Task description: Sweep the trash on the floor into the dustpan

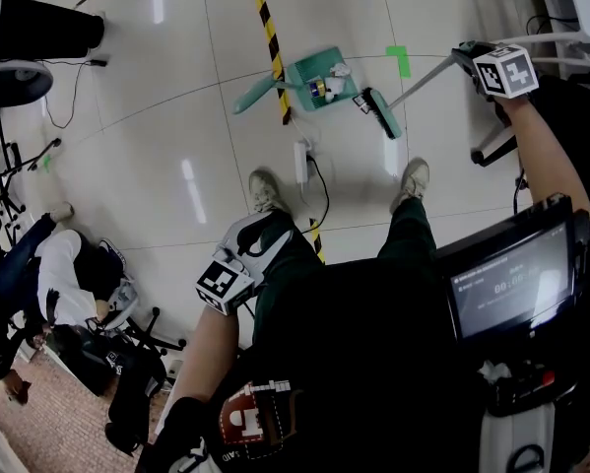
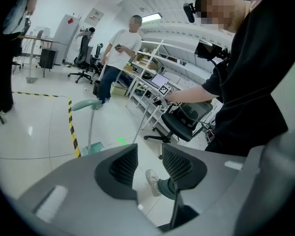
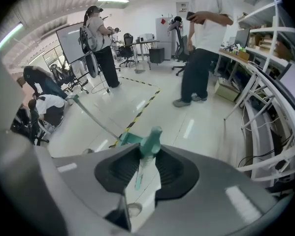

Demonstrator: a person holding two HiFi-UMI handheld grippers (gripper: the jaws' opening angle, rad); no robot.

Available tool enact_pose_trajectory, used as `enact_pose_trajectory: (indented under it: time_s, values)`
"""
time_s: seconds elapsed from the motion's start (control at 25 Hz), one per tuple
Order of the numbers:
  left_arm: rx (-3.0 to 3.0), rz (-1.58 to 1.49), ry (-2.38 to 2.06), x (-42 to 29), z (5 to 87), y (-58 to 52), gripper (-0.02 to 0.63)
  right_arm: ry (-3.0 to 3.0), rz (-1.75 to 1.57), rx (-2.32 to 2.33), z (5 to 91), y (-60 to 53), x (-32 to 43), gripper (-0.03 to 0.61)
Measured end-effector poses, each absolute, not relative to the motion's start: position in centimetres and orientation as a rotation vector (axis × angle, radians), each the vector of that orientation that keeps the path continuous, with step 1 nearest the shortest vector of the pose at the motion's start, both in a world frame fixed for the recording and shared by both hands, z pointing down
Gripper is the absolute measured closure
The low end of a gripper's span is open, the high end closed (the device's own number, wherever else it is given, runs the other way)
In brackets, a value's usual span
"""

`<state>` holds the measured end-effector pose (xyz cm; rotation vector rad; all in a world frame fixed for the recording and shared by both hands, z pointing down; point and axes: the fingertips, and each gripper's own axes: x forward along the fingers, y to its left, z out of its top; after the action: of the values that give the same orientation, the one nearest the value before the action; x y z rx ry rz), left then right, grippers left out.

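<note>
Right gripper (image 3: 148, 152) is clenching the teal plastic grip of the long thin-handled broom (image 3: 150, 137), both jaws pressing on it. In the head view that gripper (image 1: 477, 62) is sitting up at the top right with the arm stretched out. The broom (image 1: 413, 87) is slanting down and left from it, its dark teal head resting on the glossy white tile floor (image 1: 176, 116).

Left gripper (image 2: 149, 154) is hanging released, jaws apart, gripping nothing; only floor and a white shoe (image 2: 152, 181) are showing through the gap. In the head view it (image 1: 265, 227) is hovering low by the person's left leg.

The teal plastic long-handled dustpan (image 1: 299, 72) is sitting on the floor just left of the broom head, right beside the yellow-and-black striped floor tape (image 1: 271, 42), with its handle pointing left. The small mixed bits of trash (image 1: 324, 89) are lying inside the pan. Can't tell whether the broom head is touching the pan.

A green tape mark (image 1: 398, 59) is sticking to the floor near the broom handle. A white power strip (image 1: 301, 161) with a black cable is lying between the dustpan and the person's shoes.
</note>
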<state>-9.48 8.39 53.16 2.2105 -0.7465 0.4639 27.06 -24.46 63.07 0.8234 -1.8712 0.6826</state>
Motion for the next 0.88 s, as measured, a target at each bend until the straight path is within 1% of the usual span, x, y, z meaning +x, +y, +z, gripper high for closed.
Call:
enact_pose_trajectory:
  time_s: [0.2,0.36,0.64,0.88]
  values:
    - [2.232,0.458,-0.749,-9.1,53.2,8.0,0.459,-1.934,0.578,0.853,61.5,-26.3,26.3,0.489]
    - [2.242,0.449,-0.752,-9.2,53.2,7.8,0.459,-1.959,0.566,0.834,60.8,-25.8,25.9,0.489]
    - [2.234,0.426,-0.770,-10.1,53.7,7.7,0.459,-1.880,0.646,0.954,58.7,-23.2,32.0,0.489]
    - [2.241,0.408,-0.779,-10.0,54.1,7.7,0.459,-1.784,0.628,1.019,58.1,-23.1,36.0,0.491]
